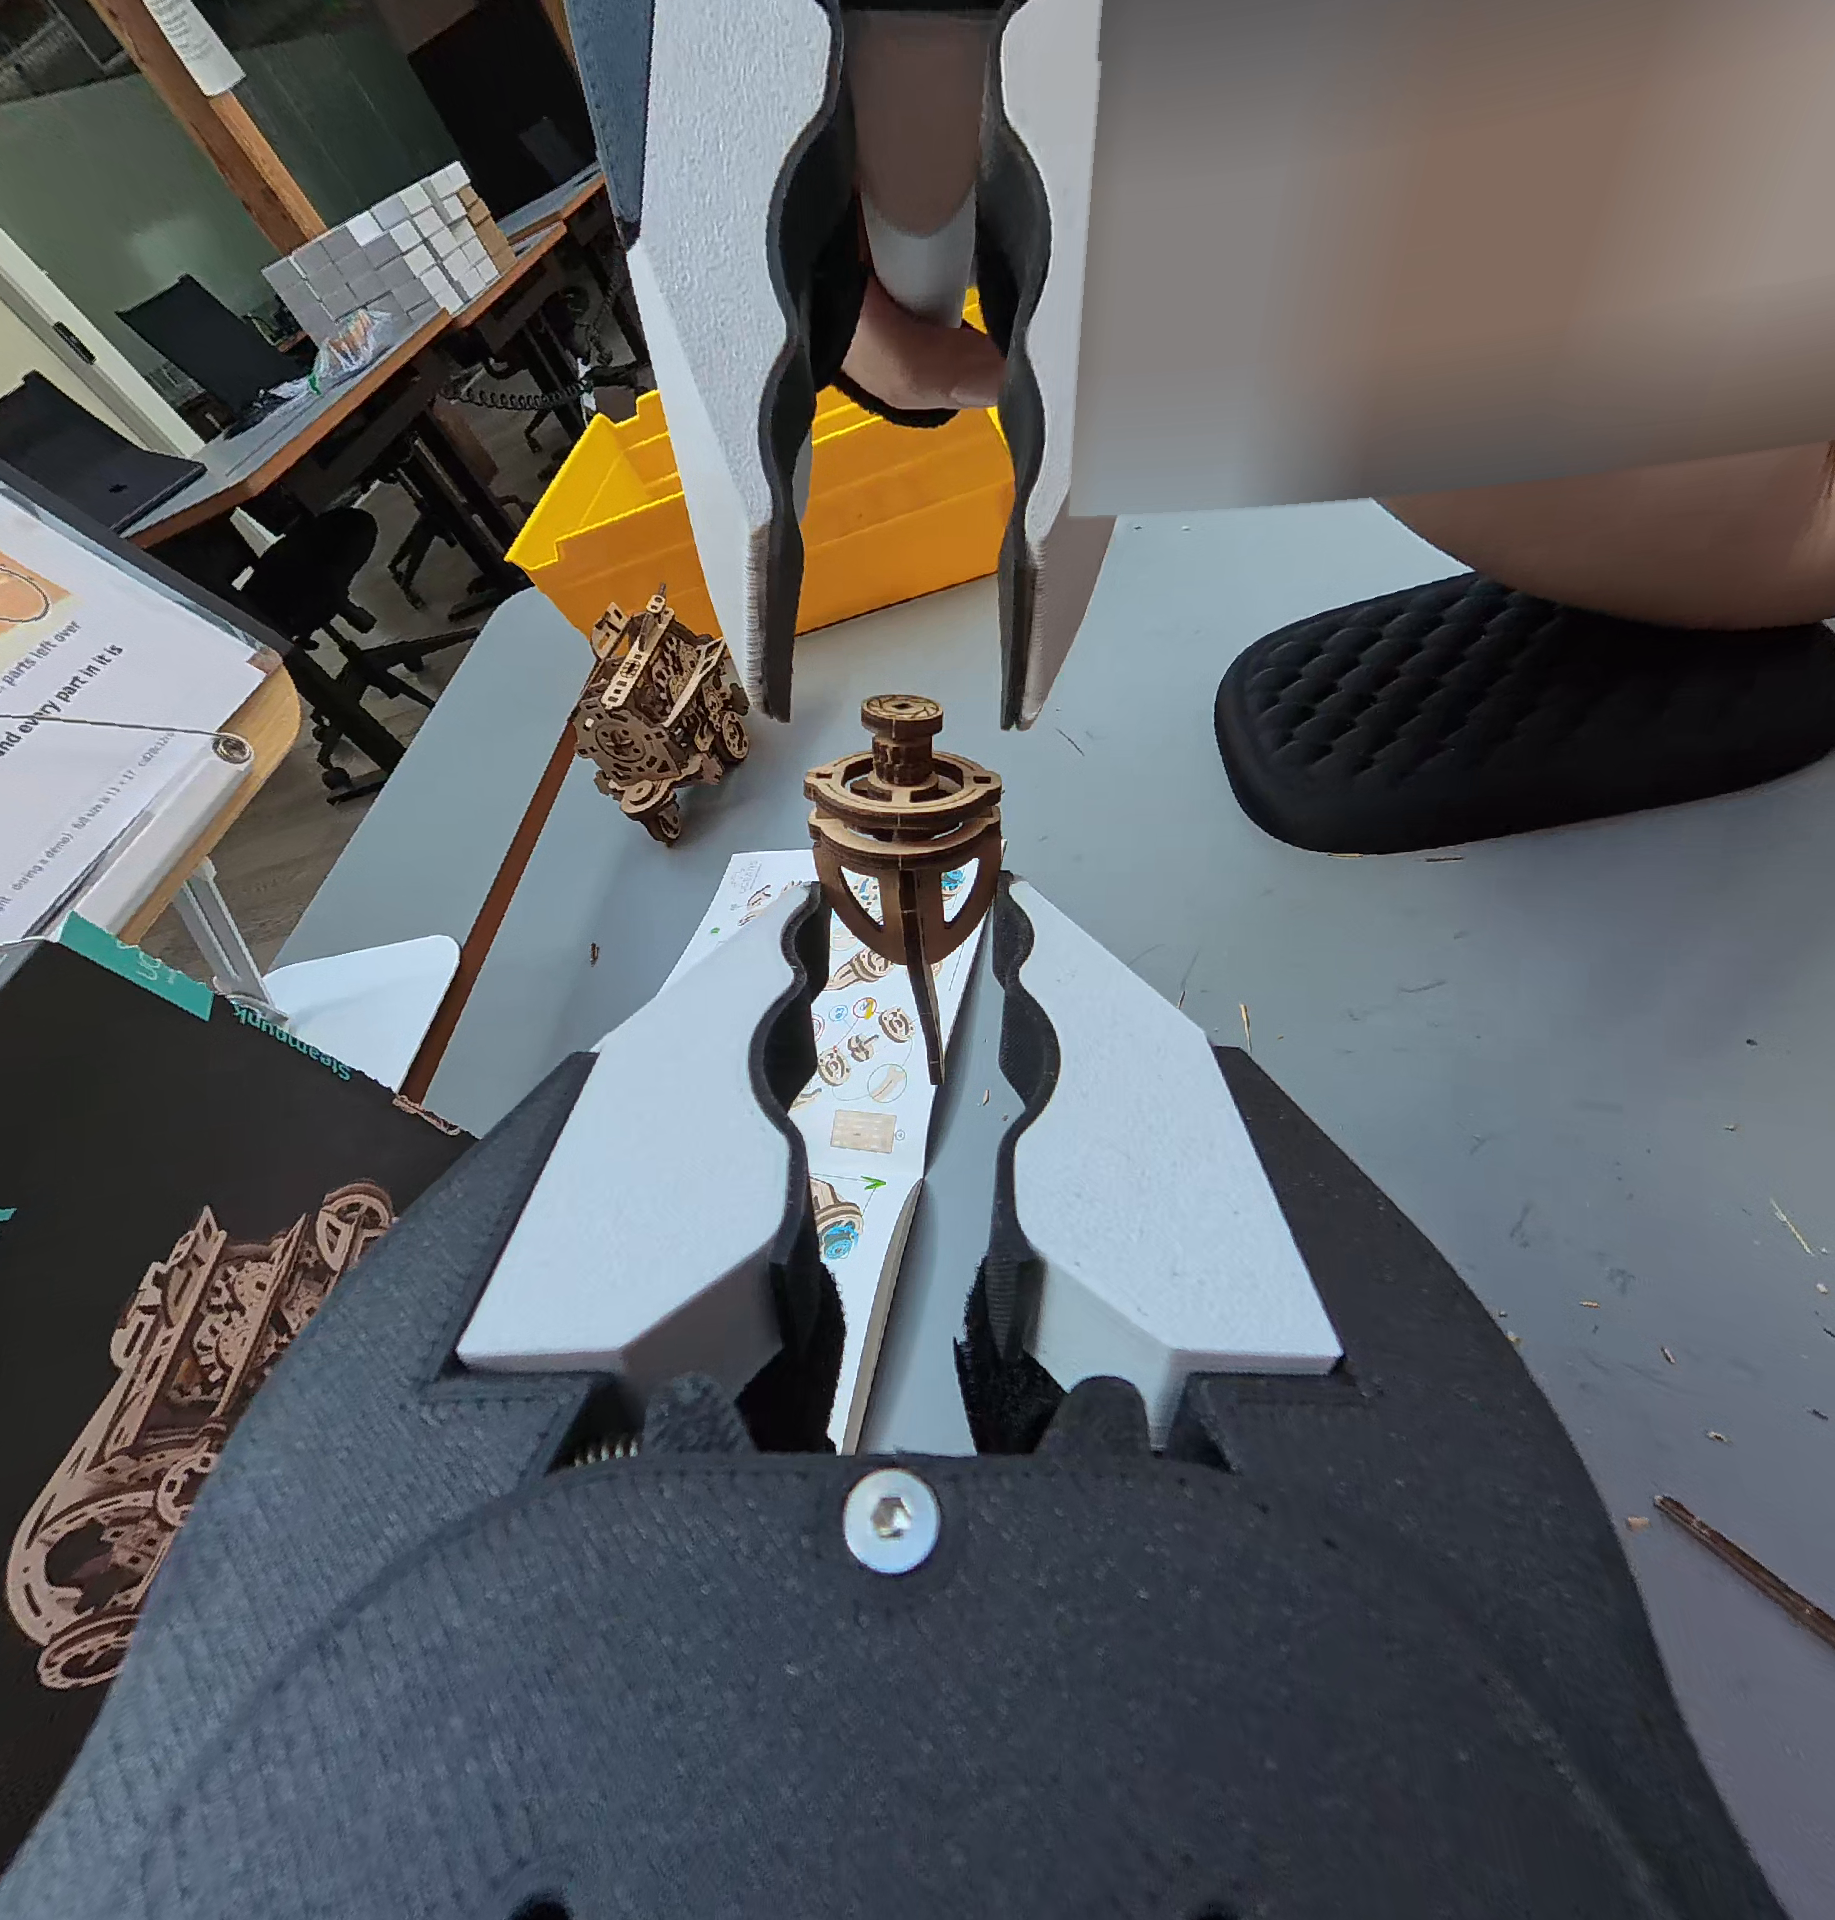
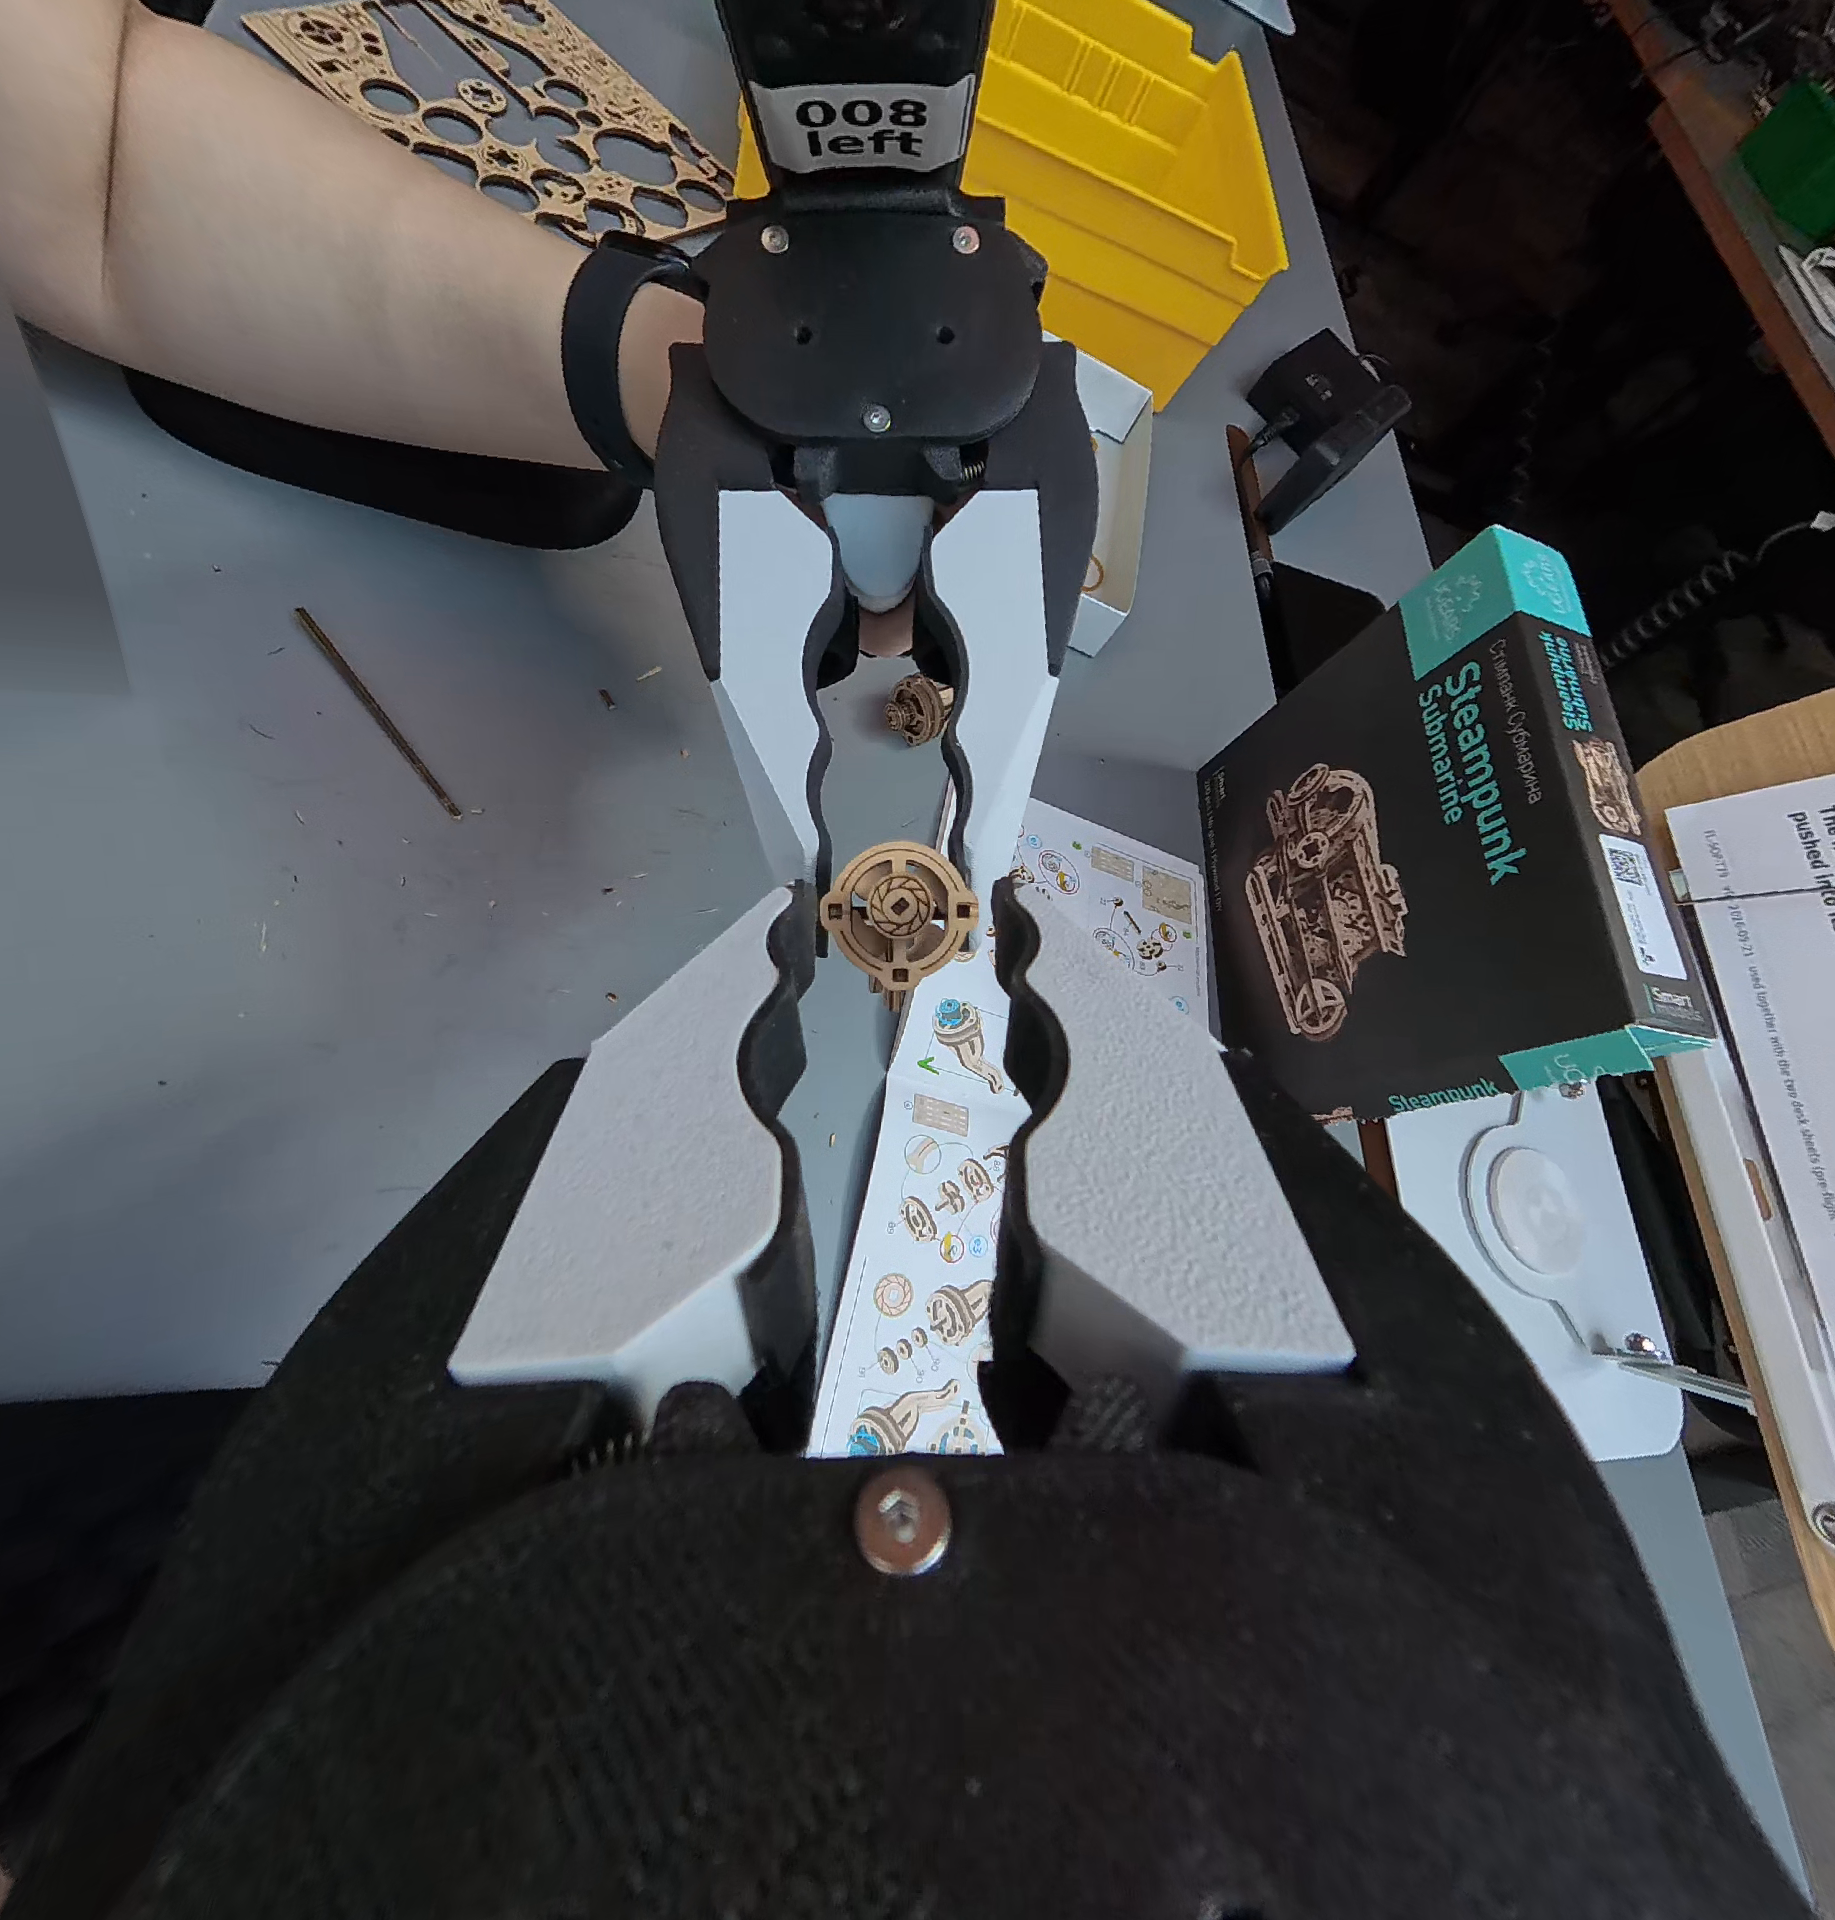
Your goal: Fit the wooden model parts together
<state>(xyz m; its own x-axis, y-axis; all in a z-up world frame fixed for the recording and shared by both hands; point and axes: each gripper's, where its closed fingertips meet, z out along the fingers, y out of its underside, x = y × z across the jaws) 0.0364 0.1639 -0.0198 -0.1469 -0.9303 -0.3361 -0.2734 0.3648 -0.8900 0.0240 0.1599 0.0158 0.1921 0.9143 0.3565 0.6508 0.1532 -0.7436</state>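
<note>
My left gripper [image 1: 902, 899] is shut on a small cone-shaped wooden part [image 1: 897, 821] with a ring and a knob on top, and holds it upright above the table. My right gripper [image 1: 897, 715] comes from the far side, open, with its tips level with the knob and apart from it. In the right wrist view the part [image 2: 897, 894] shows from above, between the open right gripper's [image 2: 897, 920] fingers, with the left gripper [image 2: 889, 883] clamped on it. A larger wooden model assembly [image 1: 658, 717] stands on the grey table [image 1: 1412, 1091] to the left.
An instruction booklet [image 2: 934, 1195] lies under the grippers. A black model box [image 2: 1432, 852] is beside it. A yellow bin [image 2: 1131, 187], a punched wooden sheet [image 2: 497, 104], a thin wooden stick [image 2: 378, 712] and a black wrist pad [image 1: 1515, 707] lie around. A forearm [image 2: 269, 229] rests on the table. My left and right fingertips are right by each other. Left tips and right tips are each some 30 cm from the larger wooden model assembly [image 1: 658, 717].
</note>
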